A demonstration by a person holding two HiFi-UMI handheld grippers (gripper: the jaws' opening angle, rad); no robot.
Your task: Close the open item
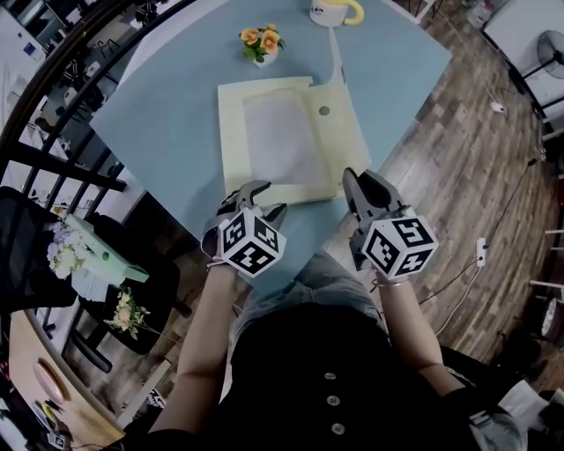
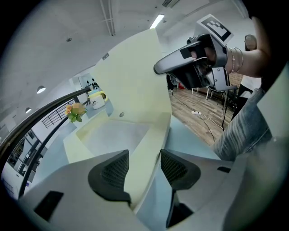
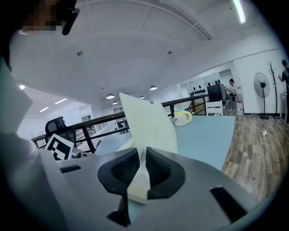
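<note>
Folder point(image 1: 273, 132), plain pale yellow, flap pinched by right gripper point(image 3: 141, 158).

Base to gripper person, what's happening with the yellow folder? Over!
Left gripper open, straddling near edge of folder. Right gripper shut on raised flap. Folder not yet closed. Mug and flowers stand clear of it.

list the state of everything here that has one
folder, open, lying flat
flap, lifted, between the right gripper's pads
left gripper, open, over the folder's near edge
right gripper, shut on the flap
mug, upright
flower pot, upright
</note>
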